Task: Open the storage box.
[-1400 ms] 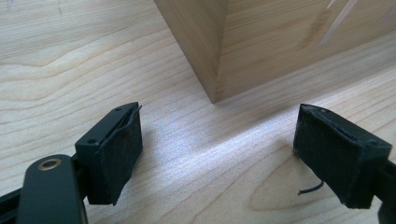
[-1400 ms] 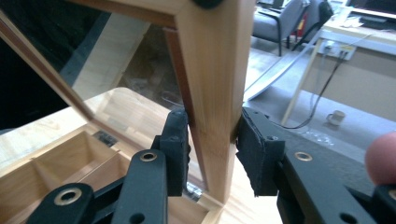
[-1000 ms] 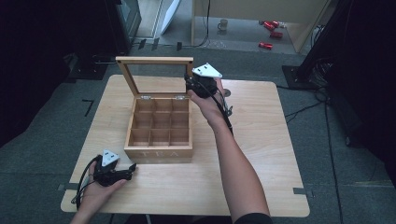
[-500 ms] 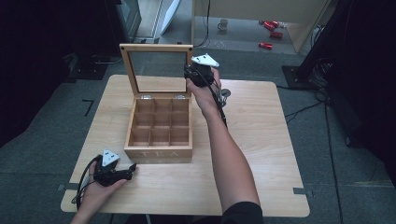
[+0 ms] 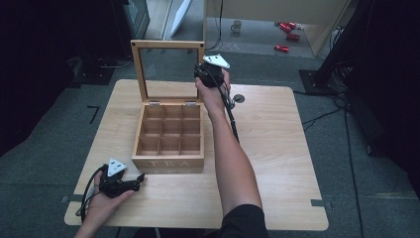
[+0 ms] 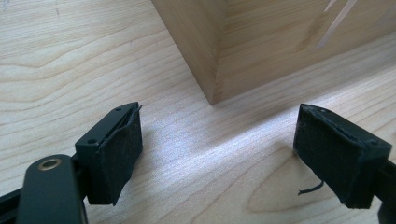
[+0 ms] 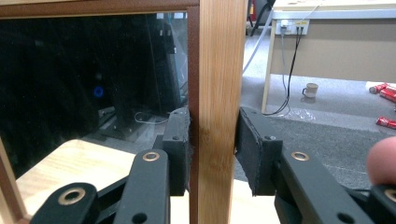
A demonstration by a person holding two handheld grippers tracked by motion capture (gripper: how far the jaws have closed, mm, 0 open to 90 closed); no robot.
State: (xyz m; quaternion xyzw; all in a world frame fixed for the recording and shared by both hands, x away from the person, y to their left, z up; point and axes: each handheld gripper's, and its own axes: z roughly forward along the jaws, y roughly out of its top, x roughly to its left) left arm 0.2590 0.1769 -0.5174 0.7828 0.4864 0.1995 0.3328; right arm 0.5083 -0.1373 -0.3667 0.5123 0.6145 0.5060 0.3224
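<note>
A wooden tea box (image 5: 168, 161) with several empty compartments stands on the table, and its glass lid (image 5: 167, 44) is raised nearly upright at the back. My right gripper (image 5: 204, 74) is shut on the lid's right frame rail (image 7: 217, 70), one pad on each side of the wood (image 7: 214, 149). My left gripper (image 5: 141, 177) lies low on the table in front of the box's front left corner (image 6: 210, 56). It stands open (image 6: 219, 158) with nothing between its pads, a short way from that corner.
The light wooden table (image 5: 277, 148) has a small round hole (image 5: 239, 98) behind the right arm. On the floor beyond are a mug (image 5: 237, 25), red cans (image 5: 287, 29) and a desk. Dark stands and cables flank the table.
The lid has swung up further, from a lower tilt to nearly upright, and my right gripper has risen and moved back with it. The left gripper has stayed put.
</note>
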